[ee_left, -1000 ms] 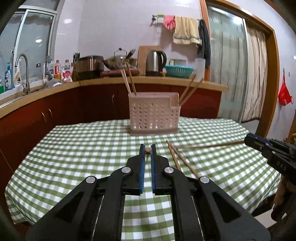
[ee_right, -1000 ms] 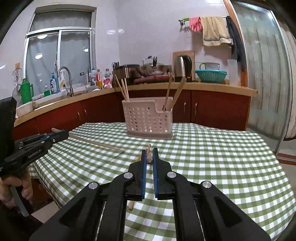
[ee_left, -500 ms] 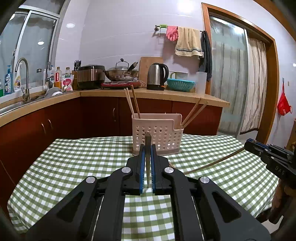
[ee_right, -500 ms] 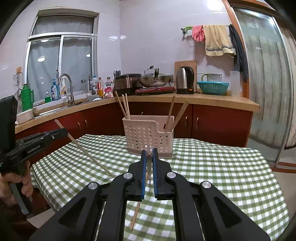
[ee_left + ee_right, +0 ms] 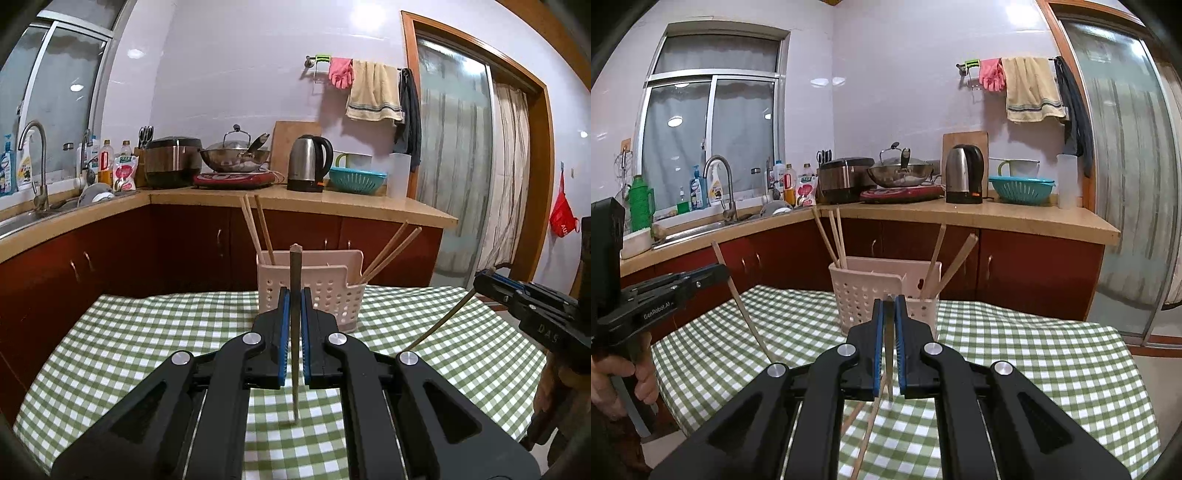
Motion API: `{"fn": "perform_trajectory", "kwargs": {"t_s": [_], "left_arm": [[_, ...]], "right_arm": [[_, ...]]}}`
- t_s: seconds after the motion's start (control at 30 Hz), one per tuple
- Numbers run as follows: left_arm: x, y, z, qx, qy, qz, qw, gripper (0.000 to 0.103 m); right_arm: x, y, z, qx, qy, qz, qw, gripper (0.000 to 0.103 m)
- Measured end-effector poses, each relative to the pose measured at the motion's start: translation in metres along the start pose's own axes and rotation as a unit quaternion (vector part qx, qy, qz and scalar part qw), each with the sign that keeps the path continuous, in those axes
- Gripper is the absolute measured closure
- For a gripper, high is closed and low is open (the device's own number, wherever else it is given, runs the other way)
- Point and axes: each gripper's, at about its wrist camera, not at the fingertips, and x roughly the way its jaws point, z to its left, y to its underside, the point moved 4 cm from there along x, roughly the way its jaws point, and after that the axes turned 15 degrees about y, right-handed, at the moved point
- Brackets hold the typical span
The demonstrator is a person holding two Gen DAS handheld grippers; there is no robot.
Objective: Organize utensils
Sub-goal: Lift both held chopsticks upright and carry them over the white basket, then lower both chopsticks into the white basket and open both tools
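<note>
Chopsticks: in the left wrist view, the left gripper [image 5: 294, 306] clamps one chopstick [image 5: 294, 332] upright above the checked tablecloth [image 5: 147, 332], with the holder [image 5: 325, 288] beyond at the table's far edge; the right gripper [image 5: 487, 282] grips another. In the right wrist view, the right gripper [image 5: 888, 314] pinches its chopstick [image 5: 888, 354] before the holder [image 5: 864, 291]; loose chopsticks [image 5: 866, 439] lie below.

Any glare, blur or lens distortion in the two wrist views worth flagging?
Left wrist: strong barrel distortion bows the door frame, ceiling-light glare on the wall, and the held chopstick is soft up close. Right wrist: dark vignette at the corners, lamp reflections in the window, basket sharp.
</note>
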Motion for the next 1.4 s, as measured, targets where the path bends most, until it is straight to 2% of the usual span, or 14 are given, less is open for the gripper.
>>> {"fn": "perform_trajectory", "kwargs": {"t_s": [0.3,0.63,0.87,1.17,1.4], "left_arm": [[0.011,-0.026,0.002,0.008,0.006,-0.012,0.9999,0.097],[0.018,-0.092,0.004,0.039,0.007,-0.070,0.9967,0.097],[0.044,-0.135,0.011,0.039,0.009,-0.096,0.9946,0.097],[0.091,-0.173,0.027,0.041,-0.004,-0.124,0.9914,0.097],[0.128,-0.157,0.037,0.049,-0.015,-0.103,0.9933,0.097]], "right_arm": [[0.006,-0.034,-0.007,0.012,-0.010,-0.027,1.000,0.096],[0.008,-0.095,-0.005,0.016,-0.027,-0.099,0.995,0.096],[0.027,-0.125,-0.003,0.014,-0.027,-0.126,0.992,0.096],[0.066,-0.133,-0.007,0.017,-0.016,-0.122,0.992,0.096],[0.103,-0.117,-0.009,0.022,-0.016,-0.088,0.996,0.096]]}}
